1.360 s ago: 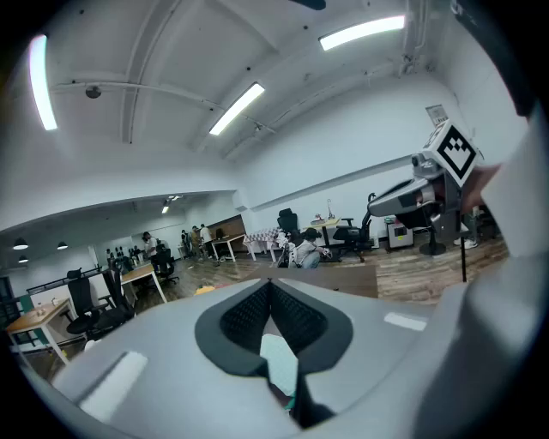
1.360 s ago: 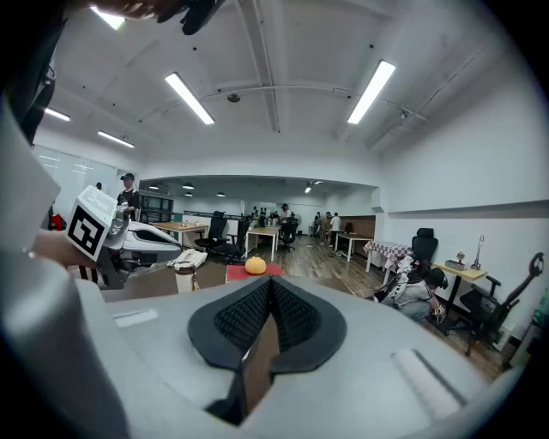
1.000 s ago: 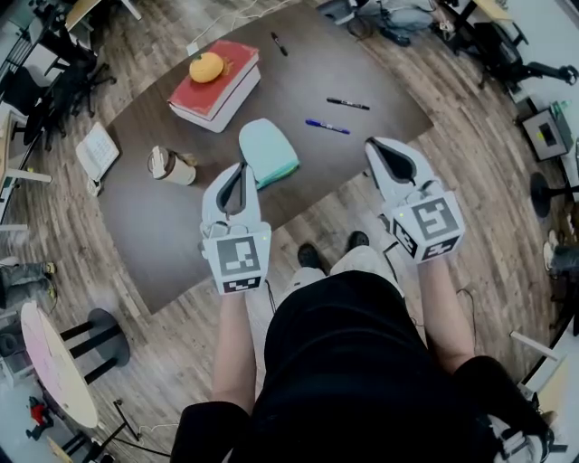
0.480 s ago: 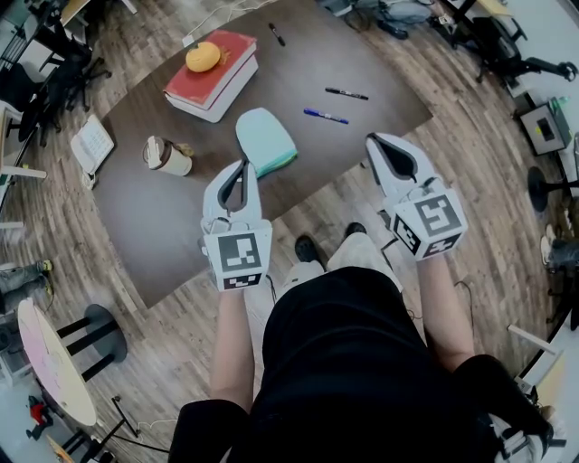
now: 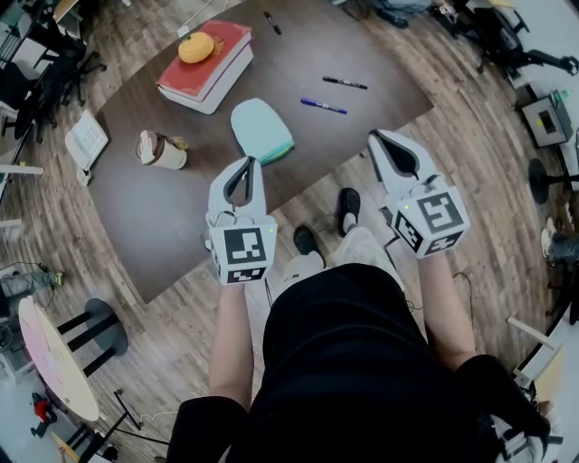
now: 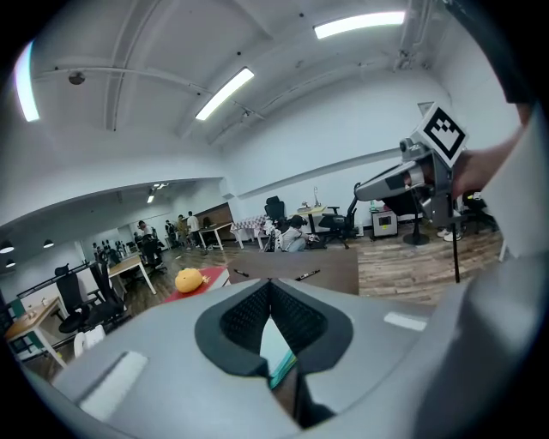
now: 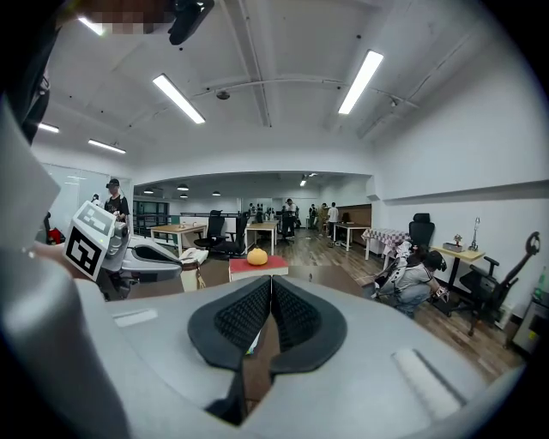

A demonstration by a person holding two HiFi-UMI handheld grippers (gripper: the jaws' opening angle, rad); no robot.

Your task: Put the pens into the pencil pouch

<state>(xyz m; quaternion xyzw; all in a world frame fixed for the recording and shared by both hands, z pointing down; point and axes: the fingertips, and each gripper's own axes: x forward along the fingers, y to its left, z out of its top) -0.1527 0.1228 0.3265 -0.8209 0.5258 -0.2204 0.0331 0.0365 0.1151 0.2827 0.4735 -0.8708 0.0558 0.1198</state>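
Note:
A teal pencil pouch (image 5: 261, 129) lies near the front edge of the dark table (image 5: 181, 208). A blue pen (image 5: 324, 107) and a black pen (image 5: 345, 83) lie to its right, and another black pen (image 5: 271, 23) lies at the far edge. My left gripper (image 5: 251, 161) hovers shut and empty just short of the pouch. My right gripper (image 5: 373, 137) is shut and empty off the table's front right edge. In the left gripper view the closed jaws (image 6: 269, 283) frame a sliver of the pouch (image 6: 276, 347). The right gripper view shows jaws (image 7: 270, 279) meeting with nothing between them.
A red book (image 5: 208, 72) with an orange fruit (image 5: 196, 47) on it sits at the back left. A cup (image 5: 161, 150) lies on its side left of the pouch. Office chairs and stools (image 5: 99, 330) stand around on the wood floor. The person's shoes (image 5: 348, 208) are below the table edge.
The left gripper has sunk a little, still shut. The table's things have slid up and left in the head view. One shoe has stepped forward. The right gripper has hardly moved.

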